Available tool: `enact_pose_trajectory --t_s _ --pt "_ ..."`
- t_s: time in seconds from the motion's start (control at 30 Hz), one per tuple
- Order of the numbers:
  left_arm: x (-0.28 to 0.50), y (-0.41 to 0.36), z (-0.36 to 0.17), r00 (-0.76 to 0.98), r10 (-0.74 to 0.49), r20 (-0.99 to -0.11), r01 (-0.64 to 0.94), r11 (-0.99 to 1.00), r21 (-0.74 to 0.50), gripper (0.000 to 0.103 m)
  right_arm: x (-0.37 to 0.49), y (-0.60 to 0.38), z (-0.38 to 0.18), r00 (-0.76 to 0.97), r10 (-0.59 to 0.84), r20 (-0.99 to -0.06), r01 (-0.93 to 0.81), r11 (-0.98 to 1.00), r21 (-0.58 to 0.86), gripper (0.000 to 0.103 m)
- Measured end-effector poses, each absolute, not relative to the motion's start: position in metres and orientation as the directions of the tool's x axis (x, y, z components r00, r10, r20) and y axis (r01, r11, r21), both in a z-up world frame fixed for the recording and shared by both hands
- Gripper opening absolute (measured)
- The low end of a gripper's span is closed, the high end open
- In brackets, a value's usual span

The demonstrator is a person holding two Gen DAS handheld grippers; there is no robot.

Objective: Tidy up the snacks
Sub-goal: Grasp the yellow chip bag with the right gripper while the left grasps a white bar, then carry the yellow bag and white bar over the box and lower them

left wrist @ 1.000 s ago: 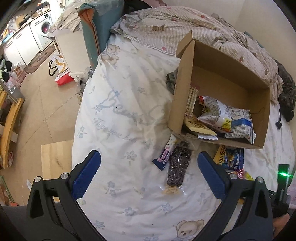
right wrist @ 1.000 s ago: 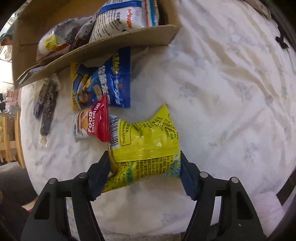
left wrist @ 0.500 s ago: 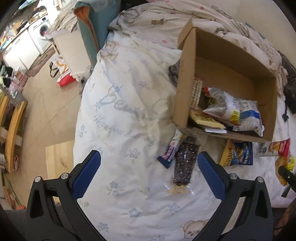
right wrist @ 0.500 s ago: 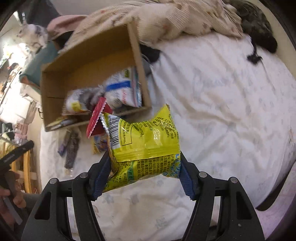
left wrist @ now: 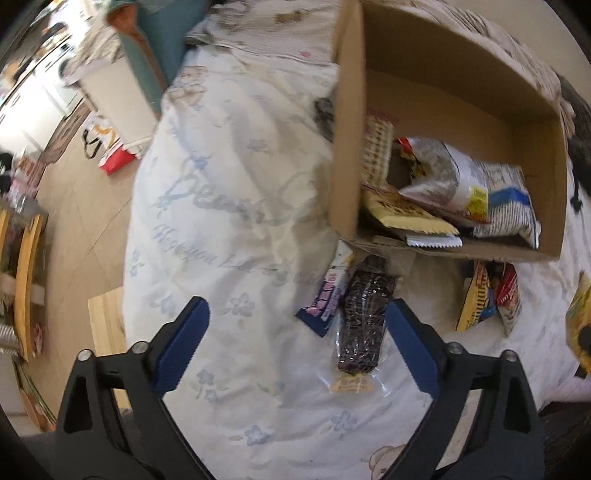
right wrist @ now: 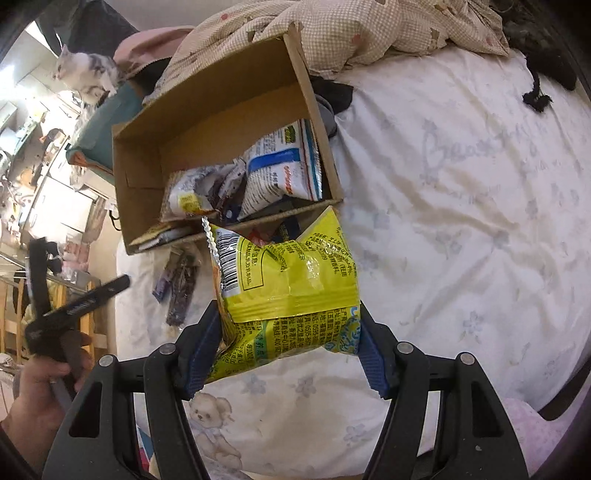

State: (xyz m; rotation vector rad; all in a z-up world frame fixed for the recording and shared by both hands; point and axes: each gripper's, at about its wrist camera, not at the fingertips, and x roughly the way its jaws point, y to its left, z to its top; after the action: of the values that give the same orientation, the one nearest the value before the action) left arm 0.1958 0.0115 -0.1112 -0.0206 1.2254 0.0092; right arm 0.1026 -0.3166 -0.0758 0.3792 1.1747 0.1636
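My right gripper (right wrist: 286, 343) is shut on a yellow snack bag (right wrist: 288, 280) and holds it in the air just in front of the open cardboard box (right wrist: 136, 155). The box (left wrist: 345, 122) lies on the bed and holds several snack packs, among them a white and blue bag (right wrist: 284, 171). My left gripper (left wrist: 297, 343) is open and empty above the bed, with a dark snack bar (left wrist: 364, 325) and a purple bar (left wrist: 330, 295) lying just ahead near its right finger. A yellow and blue pack (left wrist: 480, 299) and a red pack (left wrist: 509, 299) lie below the box.
The bed has a white floral sheet (left wrist: 229, 206) and a checked quilt (right wrist: 354, 29) behind the box. A cat (right wrist: 85, 72) sits at the far left. A dark cloth (right wrist: 535, 77) lies at the bed's far right. The floor (left wrist: 85, 229) drops off left of the bed.
My right gripper has lifted the yellow bag off the bed and carried it toward the box; the red pack stayed on the bed. My left gripper has moved closer to the bars.
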Motion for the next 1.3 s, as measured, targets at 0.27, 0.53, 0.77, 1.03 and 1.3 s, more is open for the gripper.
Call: enact_pose_trajectory --t_s 0.27,0.53,0.77,1.03,1.3 --pt "0.214 -0.01 -0.143 0.279 -0.016 -0.96 0.078 0.997 0.006 0.074 0.109 -0.311 -0.075 0.379 0.34 -0.861 0.053 0.921 0.387 0.069" --pt "0.23 -0.023 -0.173 0.195 -0.047 -0.98 0.152 0.988 -0.017 0.018 0.113 -0.322 -0.078 0.382 0.349 -0.856 0.092 0.907 0.41 0.069" --pt "0.214 -0.026 -0.161 0.203 -0.038 -0.979 0.184 0.983 0.0 0.013 0.111 -0.322 -0.076 0.388 0.346 -0.854 0.088 0.909 0.409 0.069" --pt "0.185 -0.011 -0.141 0.213 -0.058 -0.975 0.147 0.989 -0.027 0.013 0.112 -0.314 -0.071 0.397 0.362 -0.843 0.071 0.904 0.422 0.069" --pt "0.153 0.0 -0.12 0.263 -0.05 -0.964 0.078 0.996 -0.03 0.013 0.11 -0.309 -0.064 0.41 0.373 -0.833 0.053 0.902 0.429 0.069"
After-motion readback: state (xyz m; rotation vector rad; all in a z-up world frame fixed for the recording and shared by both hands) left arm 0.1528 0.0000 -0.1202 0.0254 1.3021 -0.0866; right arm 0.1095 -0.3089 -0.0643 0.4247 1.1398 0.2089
